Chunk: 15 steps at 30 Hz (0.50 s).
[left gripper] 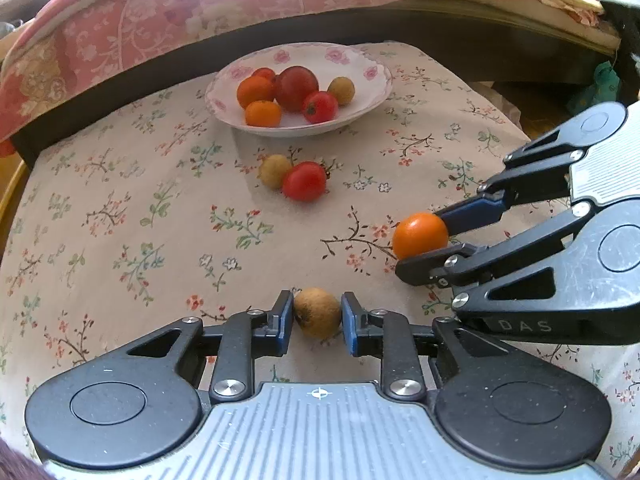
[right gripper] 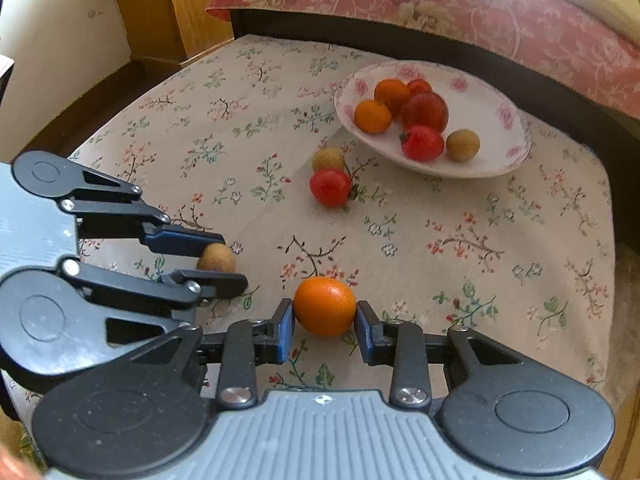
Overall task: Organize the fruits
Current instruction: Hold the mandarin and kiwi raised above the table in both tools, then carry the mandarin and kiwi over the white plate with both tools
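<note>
The brown fruit (left gripper: 317, 317) sits clamped in my left gripper (left gripper: 316, 320), low over the flowered tablecloth (left gripper: 120, 240) near its front edge. The orange fruit (right gripper: 325, 306) is pinched in my right gripper (right gripper: 325, 320) just beside it. The plate (left gripper: 372, 68) lies ahead toward the cloth's far edge, slightly nearer my right gripper, with a red tomato (left gripper: 305, 181) and a tan fruit (left gripper: 274, 171) between.
</note>
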### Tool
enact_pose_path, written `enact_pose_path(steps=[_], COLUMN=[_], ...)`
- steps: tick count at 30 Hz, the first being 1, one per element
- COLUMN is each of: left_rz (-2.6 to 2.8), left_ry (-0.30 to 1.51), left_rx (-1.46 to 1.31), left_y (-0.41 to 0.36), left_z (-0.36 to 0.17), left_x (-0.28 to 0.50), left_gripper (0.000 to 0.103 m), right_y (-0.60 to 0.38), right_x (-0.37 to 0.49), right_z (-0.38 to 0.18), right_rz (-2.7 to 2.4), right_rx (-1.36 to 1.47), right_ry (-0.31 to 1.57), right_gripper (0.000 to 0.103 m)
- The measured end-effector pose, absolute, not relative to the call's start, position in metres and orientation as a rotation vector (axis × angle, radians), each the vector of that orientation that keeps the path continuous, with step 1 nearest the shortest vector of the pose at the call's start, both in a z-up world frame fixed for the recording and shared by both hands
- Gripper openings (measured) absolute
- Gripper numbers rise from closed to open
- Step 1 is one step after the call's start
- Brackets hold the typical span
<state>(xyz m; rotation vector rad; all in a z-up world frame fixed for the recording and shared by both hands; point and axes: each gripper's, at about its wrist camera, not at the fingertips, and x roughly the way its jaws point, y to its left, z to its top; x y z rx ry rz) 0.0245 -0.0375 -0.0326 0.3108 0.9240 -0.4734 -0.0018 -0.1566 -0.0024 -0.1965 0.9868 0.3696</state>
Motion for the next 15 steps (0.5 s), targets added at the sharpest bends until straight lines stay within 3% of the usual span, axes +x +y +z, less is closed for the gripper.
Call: enact_pose_path(steps=[15], left_rz=[-0.487], left_ry=[0.887], left_rx=[0.364], left_y=[-0.043], left_z=[-0.028], left_x=[0.018], left_gripper=[0.033], right_y=[-0.157], right_x=[-0.008], right_z=[0.004], right_rz=[0.302], right_rx=[-0.195], right_ry=[1.018], right_gripper=[0.036])
